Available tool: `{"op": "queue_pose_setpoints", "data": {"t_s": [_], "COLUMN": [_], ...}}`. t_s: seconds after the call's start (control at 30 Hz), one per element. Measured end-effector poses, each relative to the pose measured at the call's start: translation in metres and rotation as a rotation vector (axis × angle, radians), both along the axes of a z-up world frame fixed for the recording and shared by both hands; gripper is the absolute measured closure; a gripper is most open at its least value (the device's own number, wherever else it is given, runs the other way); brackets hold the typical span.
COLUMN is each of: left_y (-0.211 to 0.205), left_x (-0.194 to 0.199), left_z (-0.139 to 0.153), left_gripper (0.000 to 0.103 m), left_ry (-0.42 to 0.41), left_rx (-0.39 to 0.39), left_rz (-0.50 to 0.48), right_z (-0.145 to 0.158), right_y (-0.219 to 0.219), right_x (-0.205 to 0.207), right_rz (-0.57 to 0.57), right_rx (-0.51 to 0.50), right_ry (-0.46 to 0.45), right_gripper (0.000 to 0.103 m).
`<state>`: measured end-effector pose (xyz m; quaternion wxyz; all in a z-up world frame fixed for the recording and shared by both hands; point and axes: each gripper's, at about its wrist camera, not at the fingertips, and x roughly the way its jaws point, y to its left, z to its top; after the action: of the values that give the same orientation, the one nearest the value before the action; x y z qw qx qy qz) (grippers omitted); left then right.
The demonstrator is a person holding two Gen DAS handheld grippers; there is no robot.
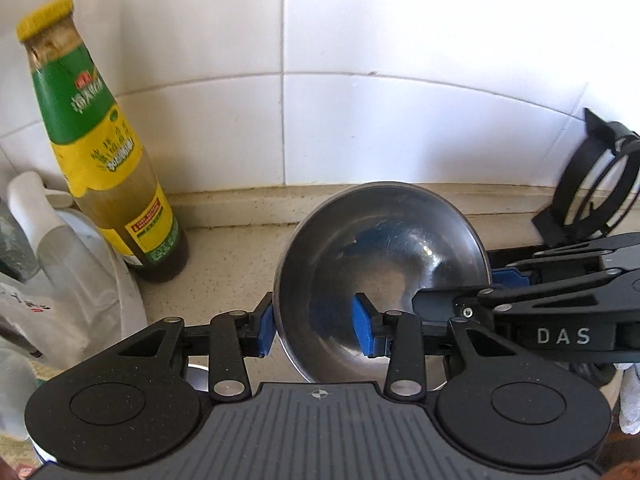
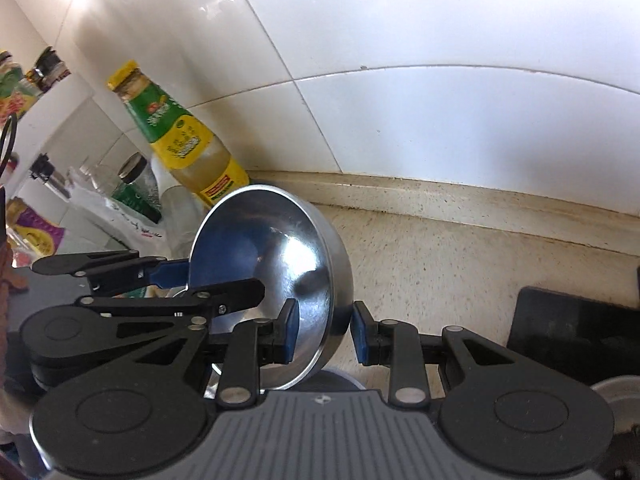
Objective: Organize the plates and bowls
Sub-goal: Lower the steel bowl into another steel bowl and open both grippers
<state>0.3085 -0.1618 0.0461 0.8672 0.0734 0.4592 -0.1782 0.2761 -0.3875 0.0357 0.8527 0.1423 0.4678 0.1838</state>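
Observation:
A shiny steel bowl (image 1: 380, 248) (image 2: 272, 248) hangs tilted above the speckled counter, its inside facing both cameras. In the left wrist view my left gripper (image 1: 316, 332) is shut on the bowl's near-left rim, one blue pad outside the wall and one inside. My right gripper (image 1: 470, 290) reaches in from the right onto the opposite rim. In the right wrist view my right gripper (image 2: 326, 332) clamps the thick right wall between its blue pads. My left gripper (image 2: 208, 282) holds the bowl's left edge there.
A tall sauce bottle (image 1: 100, 152) (image 2: 180, 140) with a yellow cap stands left by the tiled wall, beside white plastic bags (image 1: 60, 260) and jars (image 2: 136, 184). A black stove grate (image 1: 596, 188) and stove top (image 2: 568, 328) lie right. Bare counter (image 2: 440, 264) stretches behind the bowl.

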Motion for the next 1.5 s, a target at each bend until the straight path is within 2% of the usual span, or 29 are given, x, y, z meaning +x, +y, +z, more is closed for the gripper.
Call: {"op": "queue_pose_setpoints", "data": {"t_s": [0.37, 0.73, 1.5], "left_y": [0.001, -0.005, -0.018], "left_x": [-0.043, -0.071, -0.081], "left_z": [0.027, 0.028, -0.018], "left_gripper": [0.052, 0.051, 0.051], "left_ry": [-0.037, -0.032, 0.096], "left_rx": [-0.016, -0.014, 0.039], "left_rz": [-0.053, -0.106, -0.131], "right_z": [0.022, 0.022, -0.026], "right_y": [0.004, 0.005, -0.002], "right_x": [-0.046, -0.070, -0.069], "right_rz": [-0.016, -0.043, -0.032], "right_rx": [-0.026, -0.035, -0.047], "right_ry": [-0.013, 0.009, 0.138], "right_gripper": [0.071, 0.071, 0.070]}}
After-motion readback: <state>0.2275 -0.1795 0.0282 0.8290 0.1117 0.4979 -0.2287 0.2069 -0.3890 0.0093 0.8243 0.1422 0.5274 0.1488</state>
